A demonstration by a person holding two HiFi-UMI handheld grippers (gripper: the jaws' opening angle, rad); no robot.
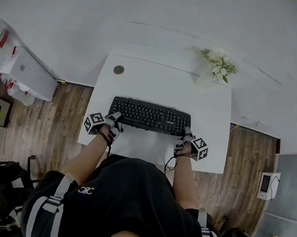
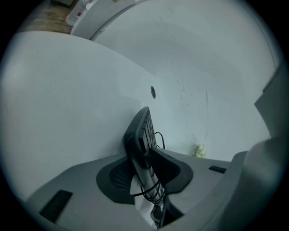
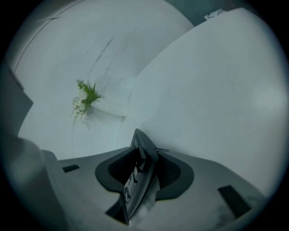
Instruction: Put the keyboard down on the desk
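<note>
While the black keyboard (image 1: 148, 116) lies across the middle of the white tabletop (image 1: 156, 80), both tongs sit at its near corners. Left tongs (image 1: 115, 117) are at the left end and right tongs (image 1: 187, 133) at the right end.

In the left gripper view the keyboard's end stands between the jaws, which are loosely apart; one pad is near the key side and I see no firm squeeze. The right gripper view shows the same, with jaws apart, the edge between them and gaps on both sides. I can't tell whether the near edge is fully flat on the tabletop yet.

Handling, as a judgement: it's a rigid plastic slab, light and long, so it needs a hold at both ends or it will swing. The thin edges are slick, so pinch the frame and not the keys, which give. A bundled cable (image 2: 151, 191) hangs by the left tongs and could snag.

The tabletop is smooth, white and mostly bare. It has a round cable port (image 1: 118, 69) at the back left and a small bunch of white flowers (image 1: 219, 65) at the back right, both well apart from the keyboard. The wall behind is white and the floor (image 1: 40, 127) is wood plank. A white box (image 1: 32, 73) stands off to the left.
</note>
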